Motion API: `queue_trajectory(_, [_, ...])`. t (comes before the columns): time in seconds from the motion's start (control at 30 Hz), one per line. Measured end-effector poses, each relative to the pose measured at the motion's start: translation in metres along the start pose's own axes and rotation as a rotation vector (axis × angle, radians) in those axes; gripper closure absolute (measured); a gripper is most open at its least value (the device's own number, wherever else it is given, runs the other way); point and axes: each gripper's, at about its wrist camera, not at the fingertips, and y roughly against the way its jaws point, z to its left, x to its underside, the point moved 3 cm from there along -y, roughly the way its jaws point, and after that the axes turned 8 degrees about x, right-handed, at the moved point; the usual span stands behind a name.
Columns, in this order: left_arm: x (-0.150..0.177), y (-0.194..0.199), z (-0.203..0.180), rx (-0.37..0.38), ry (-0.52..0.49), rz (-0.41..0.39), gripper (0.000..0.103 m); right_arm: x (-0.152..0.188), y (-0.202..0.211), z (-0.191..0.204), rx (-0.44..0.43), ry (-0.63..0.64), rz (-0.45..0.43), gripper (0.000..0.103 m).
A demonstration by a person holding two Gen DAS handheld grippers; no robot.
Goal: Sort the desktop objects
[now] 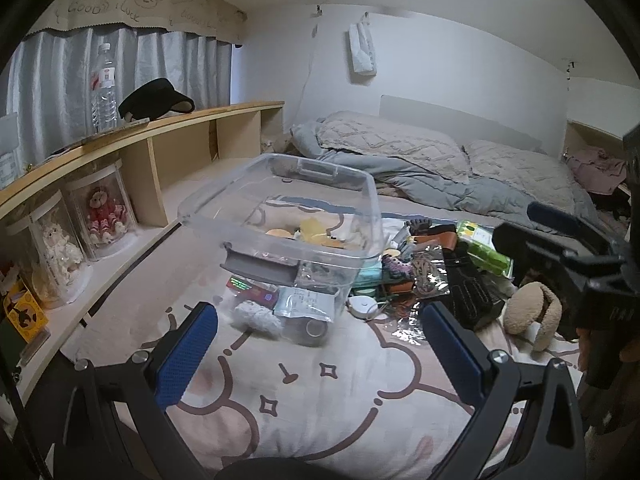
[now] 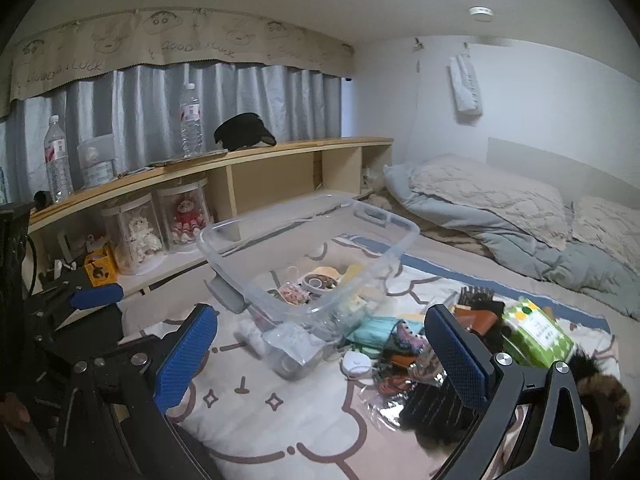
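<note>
A clear plastic storage box (image 1: 288, 208) with a grey latch stands on the bed blanket and holds several small items; it also shows in the right wrist view (image 2: 320, 240). A pile of loose objects lies to its right: a green packet (image 1: 484, 248), a black glove (image 1: 472, 288), a white round device (image 1: 362, 306), a fluffy white item (image 1: 256, 318), beige earmuffs (image 1: 532, 312). My left gripper (image 1: 320, 344) is open and empty, hovering before the box. My right gripper (image 2: 320, 348) is open and empty above the pile, with the green packet (image 2: 536, 334) at its right.
A wooden shelf (image 1: 160, 128) runs along the left with water bottles (image 2: 190, 120), a black visor (image 1: 156, 100) and doll jars (image 1: 100, 212). Pillows and a grey duvet (image 1: 420, 168) lie at the back. The cartoon blanket (image 1: 320, 400) spreads below the grippers.
</note>
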Motion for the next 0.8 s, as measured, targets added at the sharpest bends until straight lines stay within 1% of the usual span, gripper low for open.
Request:
queue_trajectory(0.23, [0.005,0.004,-0.01,-0.004,-0.01,0.007,0.0,0.018,0.016,-0.008,0.029,-0.014,0.011,0.0])
queue_trajectory(0.47, [0.009,0.008,-0.022,0.001,-0.043,-0.013,0.0,0.036,0.029,-0.02,0.065,-0.04,0.016,0.0])
queue_trajectory(0.6, [0.011,0.008,-0.026,0.027,-0.029,-0.009,0.0,0.044,0.034,-0.025,0.113,-0.033,0.009,0.0])
queue_trajectory(0.7, [0.012,0.007,-0.029,0.027,-0.028,-0.002,0.0,0.052,0.037,-0.03,0.154,-0.025,0.005,0.0])
queue_trajectory(0.8, [0.014,0.006,-0.032,0.024,-0.035,-0.003,0.0,0.06,0.041,-0.035,0.162,-0.04,0.0,0.0])
